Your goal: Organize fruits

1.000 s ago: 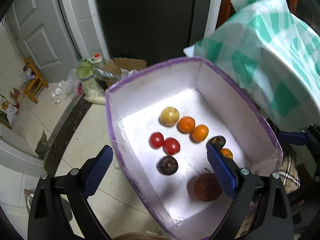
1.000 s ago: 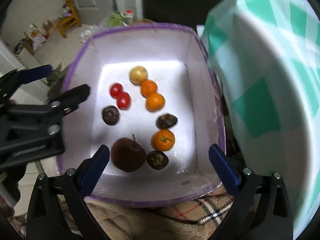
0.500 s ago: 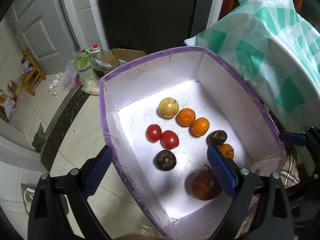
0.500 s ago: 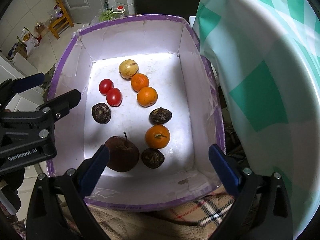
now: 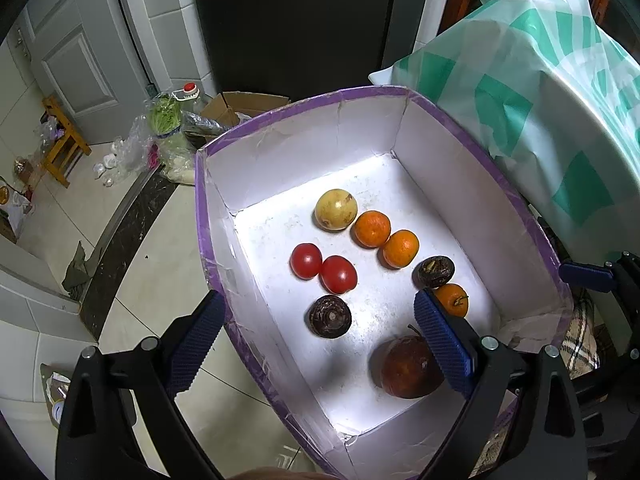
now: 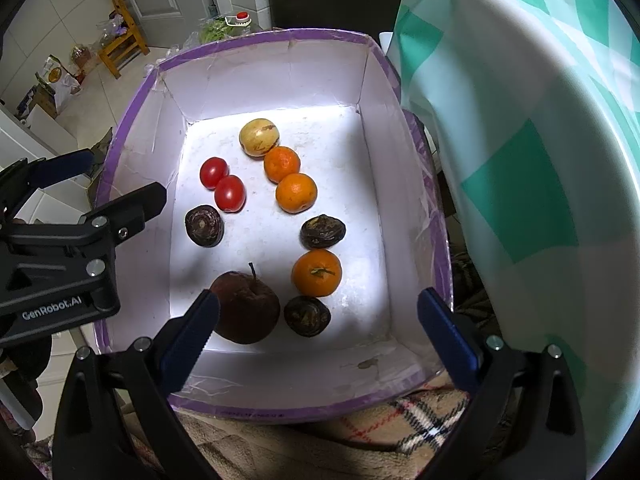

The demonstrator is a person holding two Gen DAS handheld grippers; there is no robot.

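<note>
**Ana:** Tiled kitchen floor out at the left, a grey door behind, and right in the middle our stage: a white box with a purple rim (image 6: 256, 38), sitting on a plaid blanket (image 6: 420, 416) beside something draped in a green-checked plastic cover (image 6: 520, 184).

**Ben:** And all the fruit is down on the box floor. Nothing lifted out, by the look of it.

**Ana:** Agreed. The left gripper (image 5: 316, 344) hovers over the box's left wall, jaws spread wide, nothing between them. The right gripper (image 6: 316, 332) hangs above the near end, spread just as wide and just as empty.

**Ben:** Take us through the line-up.

**Ana:** Far end, a yellow fruit (image 6: 259, 137) touching the first orange (image 6: 281, 164), with a second orange (image 6: 296, 192) right against that. Two tomatoes (image 6: 222, 184) paired up on the left. So some like-with-like grouping is there.

**Ben:** But not everywhere.

**Ana:** No. A third orange (image 6: 317, 273) sits apart from its pair, sandwiched between two dark wrinkled fruits (image 6: 322, 232). Another dark one (image 6: 204, 225) lies across near the tomatoes, and a big brownish apple (image 6: 245, 307) sits alone by the near wall.

**Ben:** Your verdict?

**Ana:** Early going, I'd judge. The stray orange and the scattered dark fruits look like the work left, and no grasp is under way.
</note>
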